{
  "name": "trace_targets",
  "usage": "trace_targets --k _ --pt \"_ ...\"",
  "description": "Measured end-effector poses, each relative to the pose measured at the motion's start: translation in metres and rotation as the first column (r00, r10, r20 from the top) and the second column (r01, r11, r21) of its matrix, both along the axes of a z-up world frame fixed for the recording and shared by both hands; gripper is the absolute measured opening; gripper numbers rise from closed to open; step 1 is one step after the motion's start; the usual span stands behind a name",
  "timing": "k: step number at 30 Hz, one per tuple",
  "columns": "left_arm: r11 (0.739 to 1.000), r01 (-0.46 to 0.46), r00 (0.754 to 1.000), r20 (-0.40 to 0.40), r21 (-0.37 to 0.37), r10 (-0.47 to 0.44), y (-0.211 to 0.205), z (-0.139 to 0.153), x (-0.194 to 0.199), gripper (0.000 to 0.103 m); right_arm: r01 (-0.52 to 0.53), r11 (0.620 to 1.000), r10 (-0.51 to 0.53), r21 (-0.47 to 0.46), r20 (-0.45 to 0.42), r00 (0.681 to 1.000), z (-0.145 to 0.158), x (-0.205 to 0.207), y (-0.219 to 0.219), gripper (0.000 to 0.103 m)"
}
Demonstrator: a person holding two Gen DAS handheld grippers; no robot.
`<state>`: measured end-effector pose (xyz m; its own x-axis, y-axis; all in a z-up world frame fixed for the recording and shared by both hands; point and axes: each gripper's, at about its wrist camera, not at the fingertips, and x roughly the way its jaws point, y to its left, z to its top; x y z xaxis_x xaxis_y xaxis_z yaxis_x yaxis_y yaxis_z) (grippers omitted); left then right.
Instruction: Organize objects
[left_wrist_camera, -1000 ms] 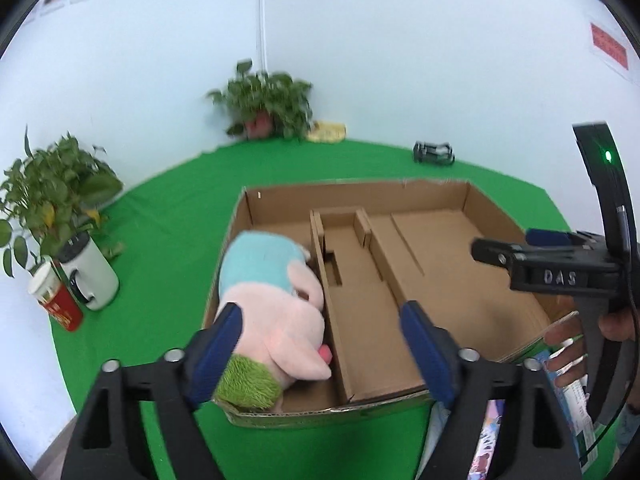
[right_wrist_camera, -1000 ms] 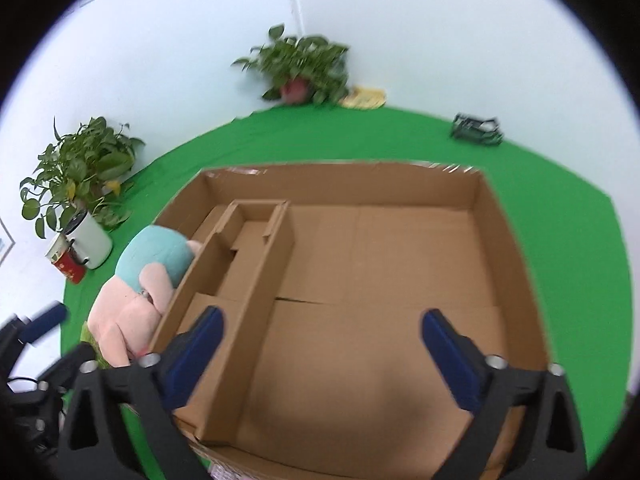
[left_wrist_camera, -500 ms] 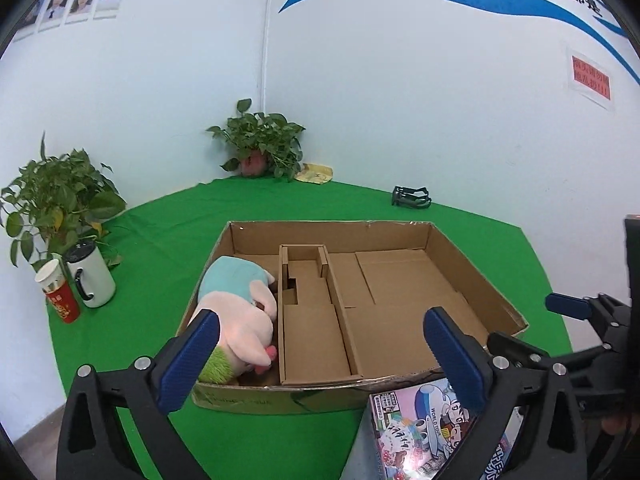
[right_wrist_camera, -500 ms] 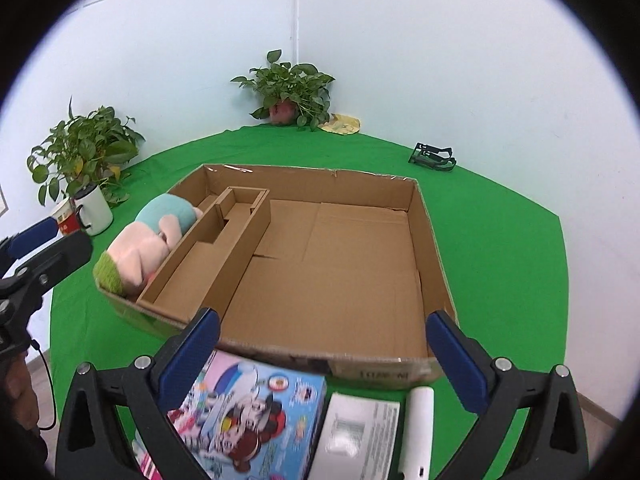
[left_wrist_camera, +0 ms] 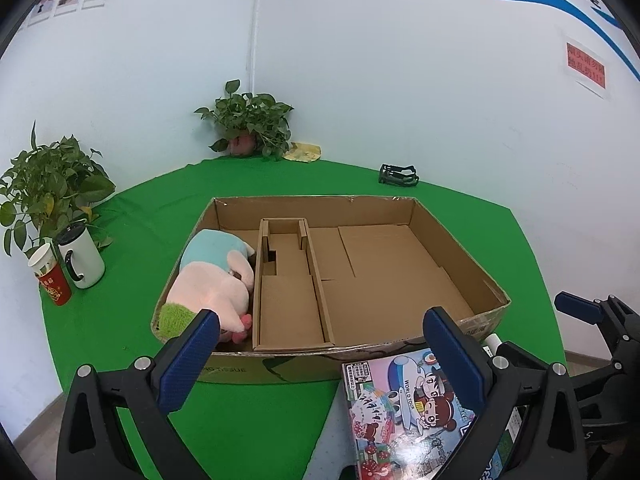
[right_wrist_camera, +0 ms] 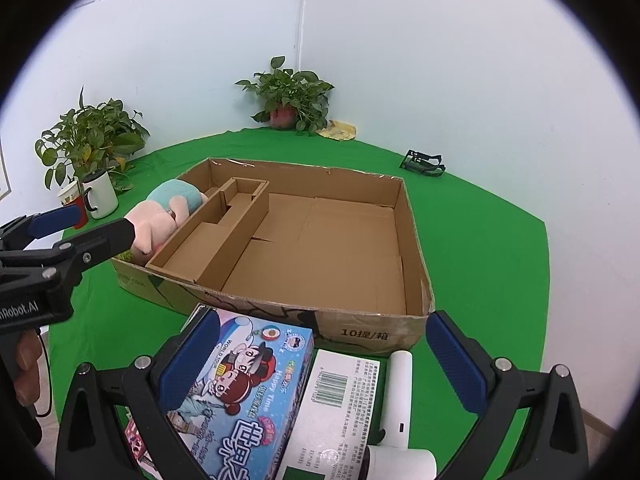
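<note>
A shallow cardboard box (left_wrist_camera: 460, 248) (right_wrist_camera: 416, 240) with dividers lies on the green table. A pink and blue plush toy (left_wrist_camera: 212, 276) (right_wrist_camera: 166, 212) lies in its left compartment. In front of the box lie a colourful cartoon box (left_wrist_camera: 404, 404) (right_wrist_camera: 244, 384), a white carton with a barcode (right_wrist_camera: 336, 408) and a white device (right_wrist_camera: 400, 396). My left gripper (left_wrist_camera: 320, 356) is open and empty, held back from the box's front. My right gripper (right_wrist_camera: 320, 356) is open and empty above the items in front.
Two potted plants (left_wrist_camera: 252, 120) (left_wrist_camera: 48, 184) stand at the back and left. A white mug (left_wrist_camera: 82, 258) and a red cup (left_wrist_camera: 52, 280) stand by the left plant. A small black object (left_wrist_camera: 398, 174) lies far right.
Both grippers have pulled back and up from the box. The cartoon box and white items in front have come into view.
</note>
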<state>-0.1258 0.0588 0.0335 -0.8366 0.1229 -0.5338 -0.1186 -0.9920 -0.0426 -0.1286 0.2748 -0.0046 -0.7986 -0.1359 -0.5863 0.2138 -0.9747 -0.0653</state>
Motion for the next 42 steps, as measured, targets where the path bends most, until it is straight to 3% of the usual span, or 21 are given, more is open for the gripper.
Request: trace_targets --k 5,10,15,19,24,26,30,32,42 --pt "1.0 0.003 1.0 0.021 -0.006 -0.002 -0.002 -0.005 0.003 0.103 -0.043 0.996 0.046 -0.084 0.032 0.998 -0.007 0.007 0.011 0.102" --pt "0.999 0.04 0.996 0.084 0.012 -0.041 -0.004 -0.021 0.007 0.103 -0.143 0.974 0.159 -0.175 0.077 0.984 -0.02 0.019 0.007 0.102" --pt "0.995 0.089 0.979 0.181 0.047 -0.096 -0.01 -0.042 0.005 0.103 -0.227 0.958 0.25 -0.177 0.122 0.96 -0.036 0.03 0.001 0.102" --pt "0.983 0.131 0.948 0.274 0.13 -0.162 -0.016 -0.065 0.001 0.102 -0.254 0.948 0.286 -0.191 0.161 0.945 -0.047 0.036 -0.002 0.102" --pt "0.935 0.225 0.889 0.335 0.275 -0.312 -0.016 -0.091 -0.004 0.101 -0.31 0.929 0.347 -0.203 0.182 0.92 -0.055 0.038 -0.016 0.102" --pt "0.911 0.238 0.86 0.363 0.337 -0.359 -0.016 -0.103 -0.01 0.093 -0.299 0.931 0.341 -0.209 0.204 0.918 -0.061 0.033 -0.019 0.102" --pt "0.879 0.258 0.827 0.379 0.4 -0.415 -0.011 -0.117 -0.012 0.084 -0.273 0.932 0.333 -0.238 0.264 0.905 -0.071 0.026 -0.019 0.094" --pt "0.867 0.274 0.81 0.387 0.415 -0.441 -0.007 -0.122 -0.013 0.07 -0.278 0.932 0.337 -0.233 0.278 0.9 -0.074 0.026 -0.02 0.093" --pt "0.896 0.22 0.824 0.417 0.386 -0.383 -0.025 -0.126 -0.005 0.066 -0.308 0.923 0.366 -0.229 0.28 0.888 -0.075 0.027 -0.036 0.093"
